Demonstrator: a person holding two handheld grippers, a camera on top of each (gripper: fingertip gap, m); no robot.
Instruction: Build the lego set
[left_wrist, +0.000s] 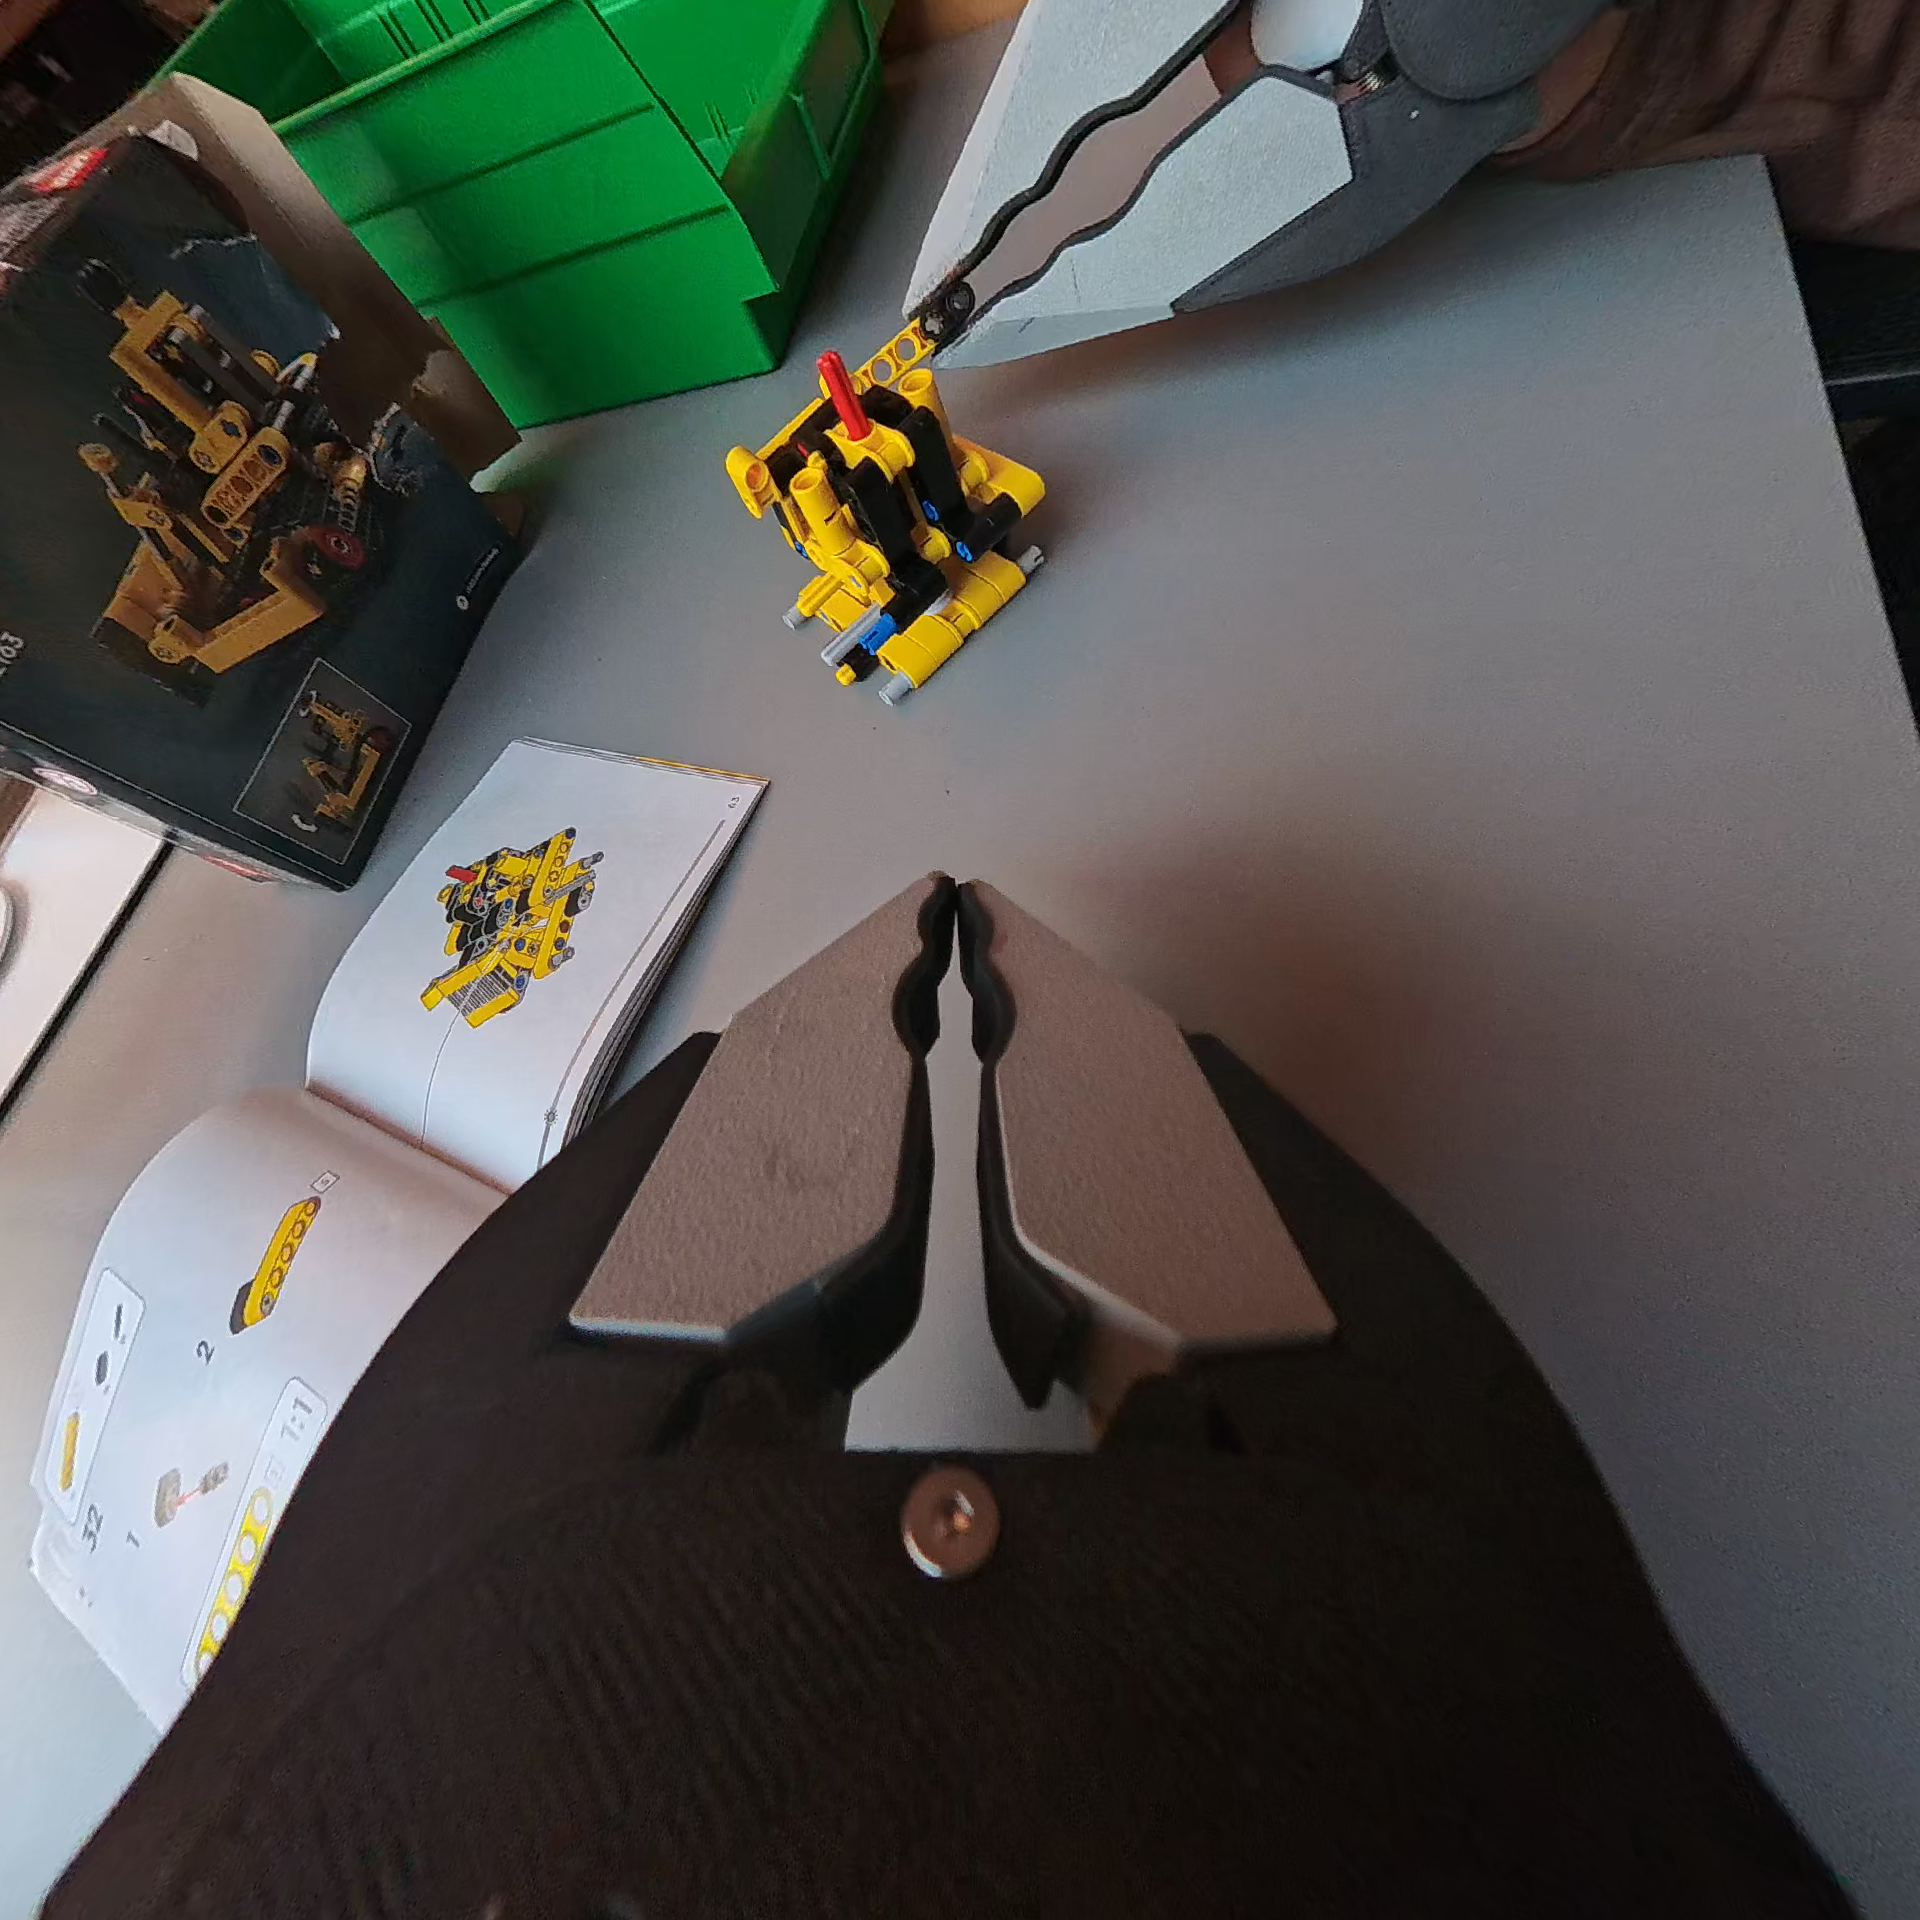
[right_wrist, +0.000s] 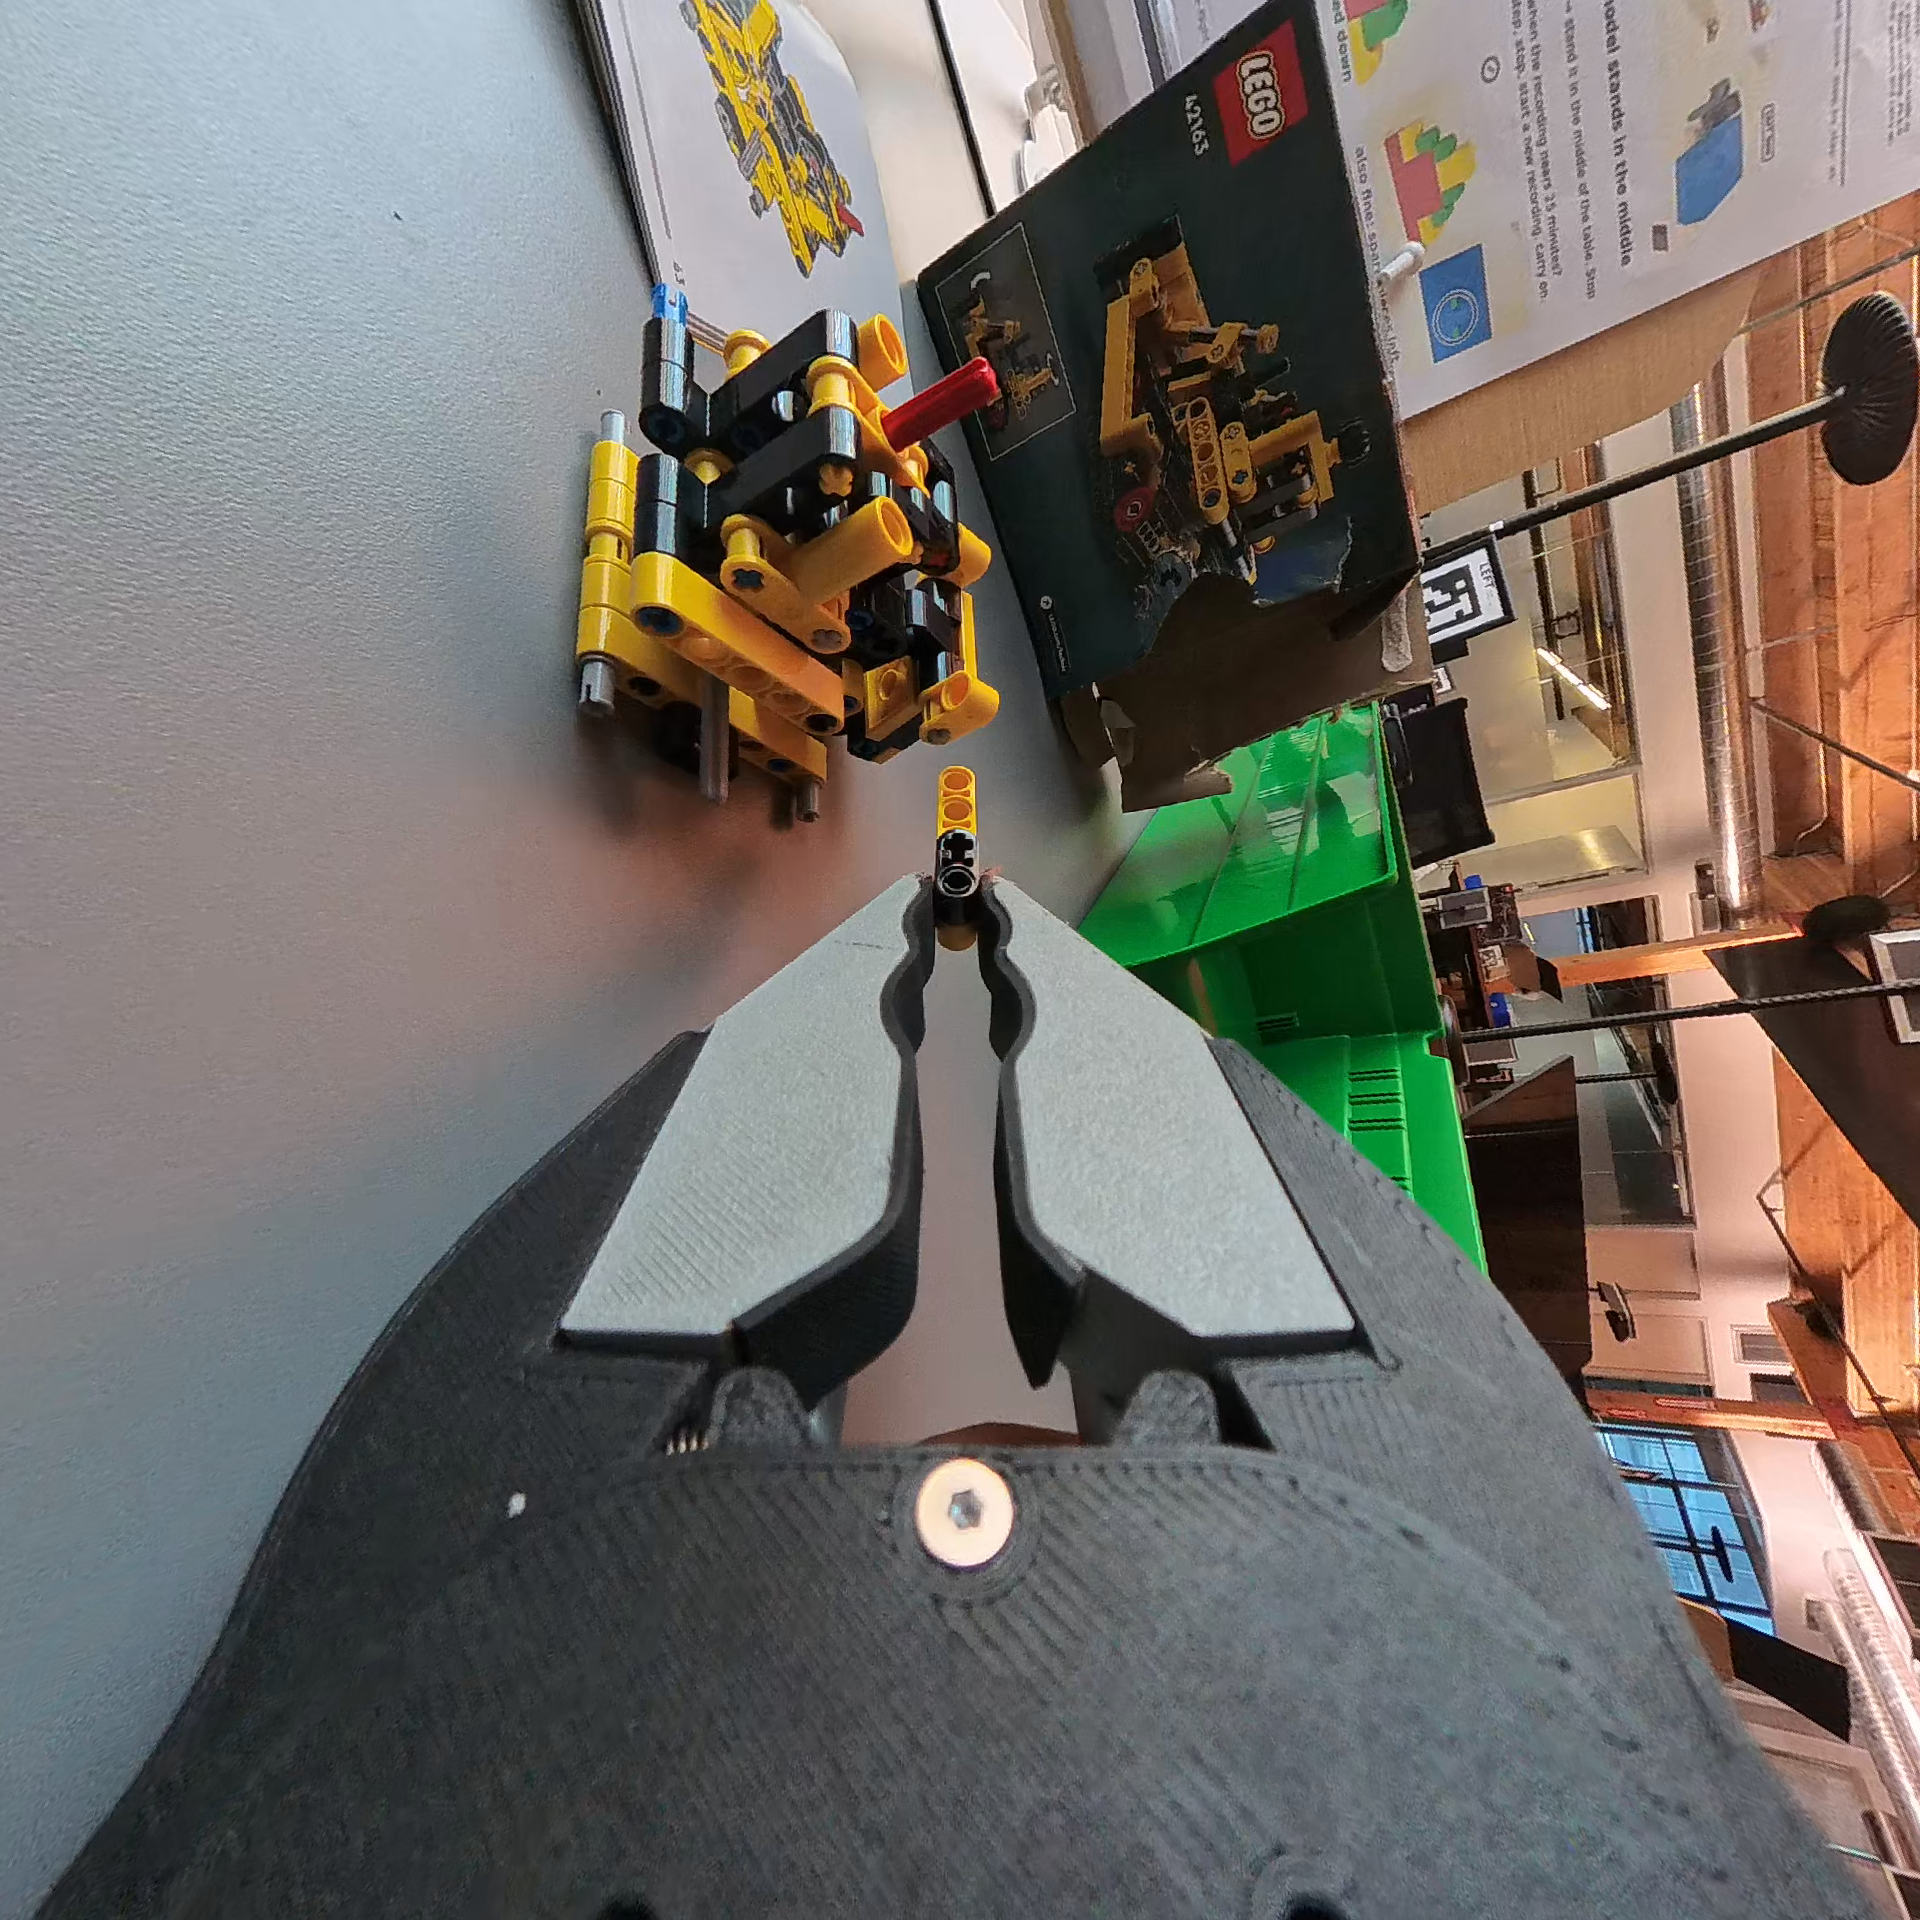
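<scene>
Two grippers work over a grey table (left_wrist: 1403, 727). The right gripper (right_wrist: 958, 888) pinches a small yellow beam with a black connector (right_wrist: 957, 831) at its fingertips, holding it just beside the top of the partly built yellow-and-black lego model (left_wrist: 888, 520), which stands on the table with a red axle (left_wrist: 844, 395) sticking up. The left gripper (left_wrist: 954, 894) hovers nearer the camera, fingertips pressed together on nothing. Left of the model lie the open instruction booklet (left_wrist: 499, 966), the set's box (left_wrist: 208, 499) and a green bin (left_wrist: 582, 177).
</scene>
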